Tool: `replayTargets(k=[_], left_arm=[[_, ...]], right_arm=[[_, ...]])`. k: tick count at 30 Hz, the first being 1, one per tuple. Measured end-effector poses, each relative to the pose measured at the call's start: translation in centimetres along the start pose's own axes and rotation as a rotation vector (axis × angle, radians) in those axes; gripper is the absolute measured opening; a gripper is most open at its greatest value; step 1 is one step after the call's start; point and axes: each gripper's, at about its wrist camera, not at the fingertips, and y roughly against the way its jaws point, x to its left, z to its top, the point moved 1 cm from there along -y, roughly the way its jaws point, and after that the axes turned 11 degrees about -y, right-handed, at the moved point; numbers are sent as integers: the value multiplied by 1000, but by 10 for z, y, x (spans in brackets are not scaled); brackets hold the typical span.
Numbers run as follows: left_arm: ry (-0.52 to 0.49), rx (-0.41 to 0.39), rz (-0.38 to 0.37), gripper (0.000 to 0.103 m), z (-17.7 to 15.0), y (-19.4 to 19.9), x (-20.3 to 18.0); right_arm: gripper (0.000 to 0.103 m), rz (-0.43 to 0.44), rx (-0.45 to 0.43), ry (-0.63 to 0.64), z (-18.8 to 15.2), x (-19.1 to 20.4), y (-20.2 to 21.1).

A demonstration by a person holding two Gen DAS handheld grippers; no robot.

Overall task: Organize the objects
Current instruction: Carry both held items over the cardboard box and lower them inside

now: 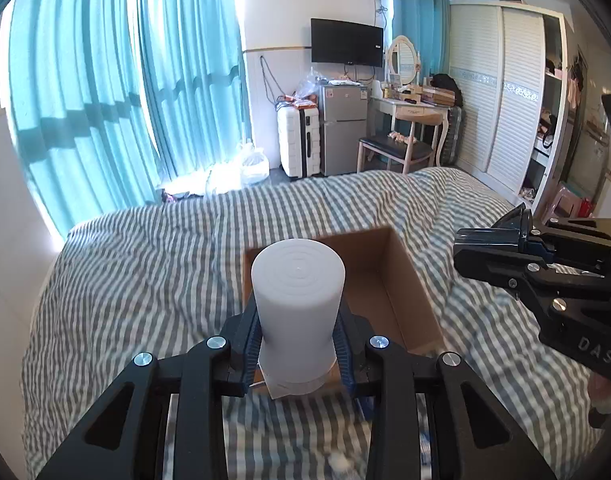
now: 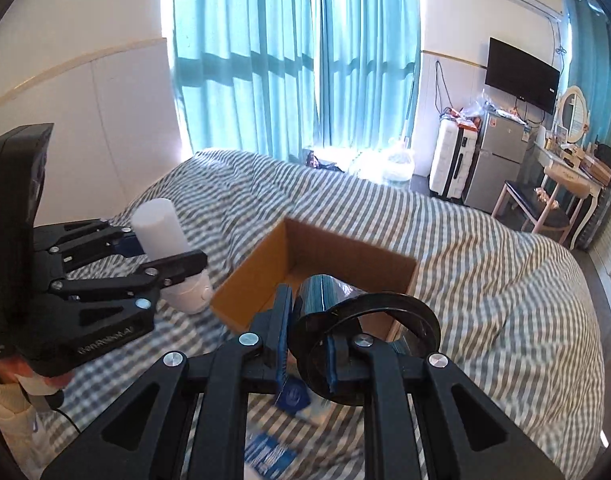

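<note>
Striped grey-and-white bedding covers the bed (image 1: 145,272), and on it sits an open cardboard box (image 1: 401,280), near the middle of the bed. We hold a gripper in each hand above the bedding. Our left gripper (image 1: 299,344) pinches a white cylinder (image 1: 297,288) around its lower part, its pads pressed against both sides; the cylinder hangs in the air just beside the box's near left corner, tilted. Our right gripper (image 2: 305,340) is clamped on the rim of a dark translucent cup (image 2: 361,320), one finger outside the wall and one inside the mouth. The cup lies on its side in the grip, over the box's near edge. Blue packets (image 2: 293,398) lie blurred on the bedding below the right gripper.
</note>
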Motion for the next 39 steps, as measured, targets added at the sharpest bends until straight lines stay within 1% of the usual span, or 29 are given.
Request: replayTargets(k=[3,7,12,18,21,24,28,30,32,33,34,35,36,37,38,39], left_arm=[[-13,-6,-4,32,18,-18,5],[-17,12,-3,32,34,-52,11],[5,72,-36,32,29,-100,18],[16,159,-71,32,2,-152,19],[1,171,-81,32,-8,-166,15],[-3,184,-95,32,-14,-174,13],[-14,197,-112,32,-19,-179,8],[-14,202,-116,32,-21,-182,9],[-8,205,-112,34,-22,-185,9],[6,209,-120,35,-22,-185,10],[26,214,-140,36,-21,-184,11],[34,221,-142,47,-21,-182,12],[35,223,-123,52,-20,-179,11],[33,221,-109,54,-17,-175,12],[31,215,-107,63,-16,-170,11],[33,209,-113,73,-14,-165,11]], right_arm=[[14,7,2,2,23,-4,-18],[14,19,25,-17,46,-13,-50],[14,44,99,-71,57,-30,-104],[14,48,209,-126,46,-52,-168],[14,19,257,-125,30,-60,-192],[14,24,295,-135,20,-66,-206],[14,0,319,-101,10,-65,-217],[14,-6,329,-92,4,-64,-218],[14,-6,327,-113,3,-68,-214],[16,-4,327,-119,4,-69,-213],[24,-1,322,-121,4,-70,-210],[31,1,314,-122,5,-70,-206],[41,-6,304,-125,7,-71,-201],[47,-16,293,-131,9,-72,-194],[51,-15,284,-137,13,-72,-189],[60,-8,271,-149,16,-71,-182]])
